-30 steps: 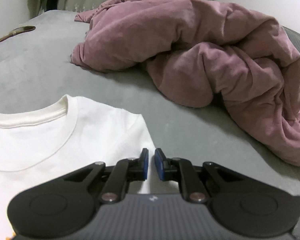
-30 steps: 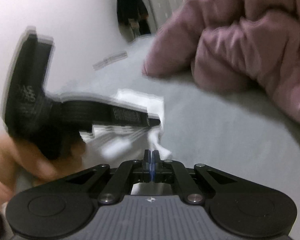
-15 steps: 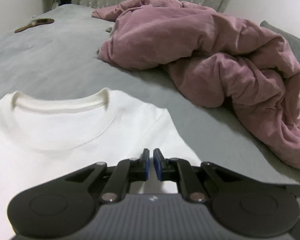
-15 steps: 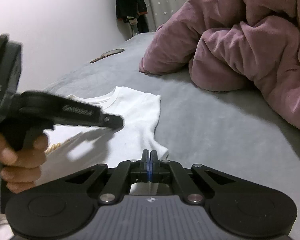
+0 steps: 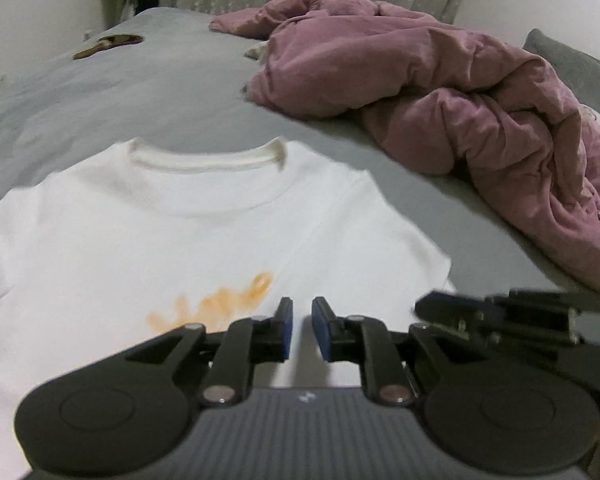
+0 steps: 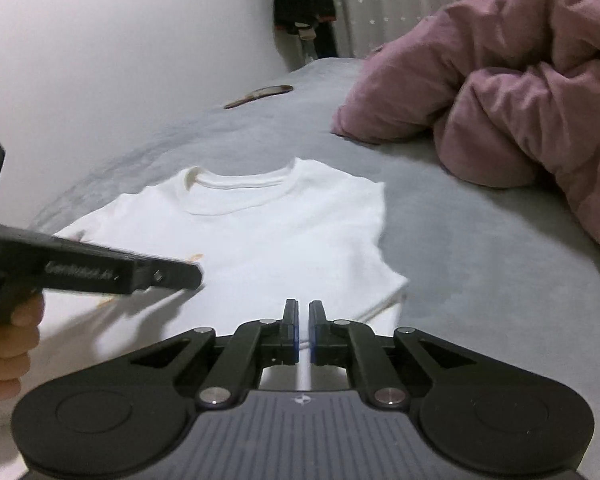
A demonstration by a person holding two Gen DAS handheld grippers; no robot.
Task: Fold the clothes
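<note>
Two grippers are hovering over a white T-shirt (image 5: 204, 232) lying flat on the grey bed (image 5: 120, 96). The left gripper (image 5: 301, 328) and right gripper (image 6: 304, 330) have just been opening their jaws to narrow gaps, empty. A crumpled mauve blanket (image 5: 440, 92) is heaped beyond; a brown object (image 5: 108, 45) is lying far back.

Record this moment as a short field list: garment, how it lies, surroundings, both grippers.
garment: white T-shirt, orange mark on its chest
lay: spread flat, front up, collar away from the cameras, not yet folded
surface: grey bed sheet
nearby: crumpled mauve blanket beyond the shirt, apart from it
left gripper: over the shirt's chest, jaws just opened a little, nothing between them
right gripper: over the shirt's blanket-side edge, jaws just opened a slit, nothing clamped
</note>
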